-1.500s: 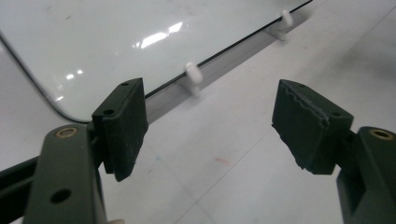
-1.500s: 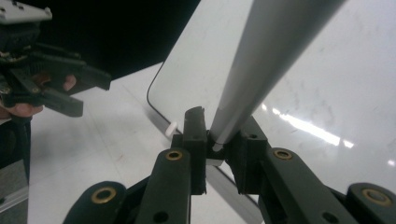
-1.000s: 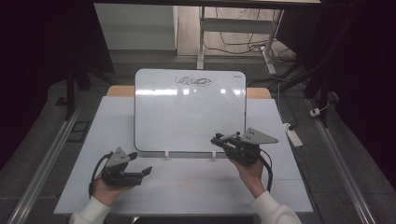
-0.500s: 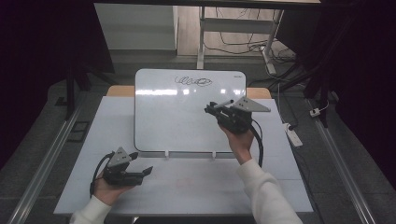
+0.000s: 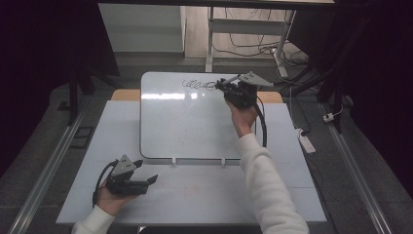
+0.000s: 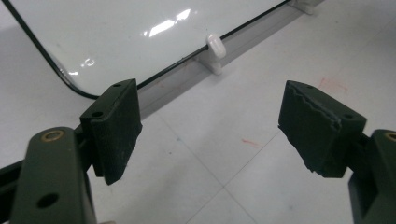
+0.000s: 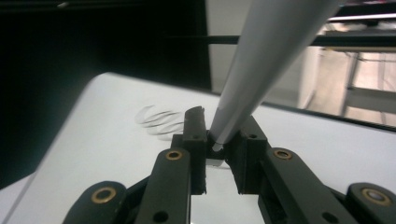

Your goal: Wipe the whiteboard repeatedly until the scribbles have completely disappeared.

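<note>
Whiteboard (image 5: 195, 122) | right hand-held gripper (image 5: 221, 87) raised at scribble (image 5: 197, 84) | arm outstretched

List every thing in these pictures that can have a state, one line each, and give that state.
Whiteboard: propped on two white clips, a black scribble near its top edge.
Right gripper: raised at the scribble, shut on a grey tapered piece; what that piece is I cannot tell.
Left gripper: resting low on the table, jaws wide open, nothing between them.
Two white clips: holding the whiteboard's lower edge.
</note>
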The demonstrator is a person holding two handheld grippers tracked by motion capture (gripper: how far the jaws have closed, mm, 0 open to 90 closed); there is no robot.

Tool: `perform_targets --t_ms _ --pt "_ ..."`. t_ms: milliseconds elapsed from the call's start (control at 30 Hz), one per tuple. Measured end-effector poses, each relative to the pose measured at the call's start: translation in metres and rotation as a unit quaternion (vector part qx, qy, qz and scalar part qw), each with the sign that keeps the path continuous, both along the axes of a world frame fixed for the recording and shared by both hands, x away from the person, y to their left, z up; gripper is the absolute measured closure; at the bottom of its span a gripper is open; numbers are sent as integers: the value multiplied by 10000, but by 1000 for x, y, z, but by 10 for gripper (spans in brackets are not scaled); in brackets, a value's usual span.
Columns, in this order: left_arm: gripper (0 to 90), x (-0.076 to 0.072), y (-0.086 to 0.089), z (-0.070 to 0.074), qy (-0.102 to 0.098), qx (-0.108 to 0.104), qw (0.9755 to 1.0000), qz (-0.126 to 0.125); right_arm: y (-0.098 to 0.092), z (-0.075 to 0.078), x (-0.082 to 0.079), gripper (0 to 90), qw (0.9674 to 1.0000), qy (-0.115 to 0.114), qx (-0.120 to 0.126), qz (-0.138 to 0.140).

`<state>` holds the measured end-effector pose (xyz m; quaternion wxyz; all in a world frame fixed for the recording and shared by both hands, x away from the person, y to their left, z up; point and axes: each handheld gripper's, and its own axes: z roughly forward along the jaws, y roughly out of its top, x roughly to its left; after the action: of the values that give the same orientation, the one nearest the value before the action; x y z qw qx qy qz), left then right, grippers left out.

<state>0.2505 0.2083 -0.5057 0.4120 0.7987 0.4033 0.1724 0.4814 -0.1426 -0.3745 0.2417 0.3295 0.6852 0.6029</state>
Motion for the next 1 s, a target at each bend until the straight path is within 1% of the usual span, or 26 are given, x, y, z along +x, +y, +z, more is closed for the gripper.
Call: perform_targets --t_ms 100,200,300,367,433,467,533,567,600,633,667,700,733,767,800,833,867,933,967,1000 --pt "220 -2 2 0 -22 27 10000 38 -10 -2 12 775 9998 68 119 -172" --pt "220 -4 3 -1 -13 64 10000 71 -14 -6 18 775 9996 74 54 -250" --pt "221 -5 4 -2 -2 46 9999 113 -17 -8 24 775 9993 50 75 -374" --pt "221 -5 5 -2 -10 45 9999 142 -18 -8 25 775 9991 65 77 -403" --pt "222 -6 4 -1 -19 54 9999 142 -14 -13 26 775 9995 129 82 -277" --pt "222 -5 3 -2 -13 62 9999 121 -11 -14 24 776 9997 158 60 -169" --pt "221 -5 3 -2 -1 61 9999 115 -6 -16 21 776 9997 177 -156 8" --pt "221 -5 3 -2 2 67 9999 114 -6 -14 21 776 9996 134 -249 -1" --pt "222 -5 3 -2 2 69 9999 115 -8 -12 21 776 9996 69 -245 -98" --pt "221 -5 2 -2 -6 64 9999 112 -13 -10 23 776 9995 45 -157 -283" --pt "222 -5 2 -2 -6 64 9999 112 -18 -10 24 776 9991 77 15 -417" --pt "222 -5 2 -2 -15 63 9999 115 -21 -11 25 776 9989 144 179 -418" --pt "223 -5 2 -2 -22 57 9999 110 -19 -14 24 776 9991 152 177 -359" --pt "222 -5 2 -2 -19 64 9999 99 -12 -17 22 776 9997 151 36 -195" --pt "223 -5 2 -2 -19 64 9999 99 -12 -17 22 776 9997 151 36 -195" --pt "222 -4 2 -2 -3 71 9999 91 2 -22 17 776 9996 78 -216 144" --pt "222 -4 2 -2 -3 71 9999 91 4 -22 17 777 9996 28 -252 158" --pt "223 -5 2 -2 -14 70 9999 96 2 -20 18 777 9997 38 -212 117" --pt "222 -5 2 -2 -20 63 9999 97 -2 -19 20 777 9999 -2 -109 -40" --pt "222 -6 2 -2 -25 64 9999 93 -8 -16 23 777 9996 -12 49 -263"
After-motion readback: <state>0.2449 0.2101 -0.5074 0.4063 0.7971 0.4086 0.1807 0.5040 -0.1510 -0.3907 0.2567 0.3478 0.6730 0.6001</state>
